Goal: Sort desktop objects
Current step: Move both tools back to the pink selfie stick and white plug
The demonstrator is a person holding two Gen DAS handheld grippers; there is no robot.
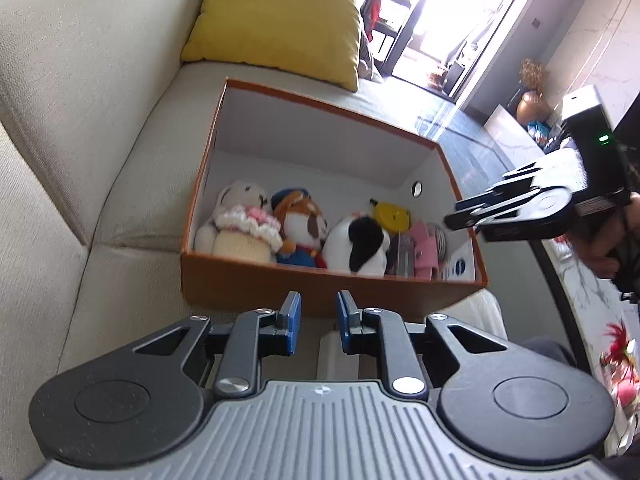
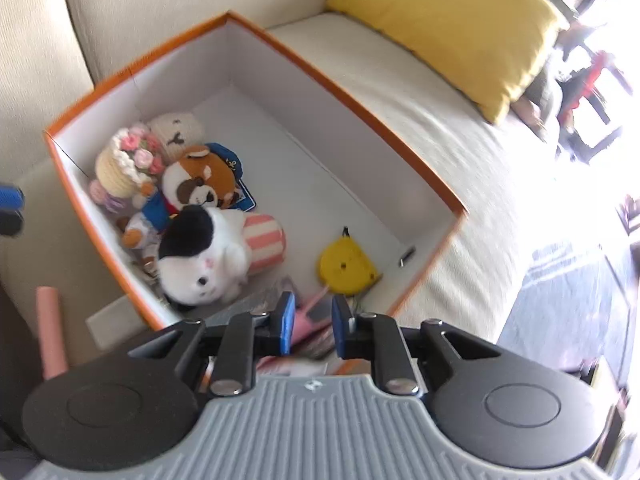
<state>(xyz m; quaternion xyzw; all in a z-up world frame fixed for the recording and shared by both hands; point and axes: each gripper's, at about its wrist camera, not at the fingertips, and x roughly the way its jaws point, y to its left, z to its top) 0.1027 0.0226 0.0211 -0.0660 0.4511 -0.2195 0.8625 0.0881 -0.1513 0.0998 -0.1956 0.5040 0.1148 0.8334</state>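
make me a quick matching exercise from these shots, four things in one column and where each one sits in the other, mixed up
Things:
1. yellow cushion
2. crochet doll
3. yellow round toy
4. pink roll

Places:
A. in the orange box, on bare floor apart from the plush pile
B. outside the box, by its near corner in the right wrist view
C. on the sofa seat beyond the box
D. in the box's corner, beside the red panda plush

Pairs: 1-C, 2-D, 3-A, 4-B
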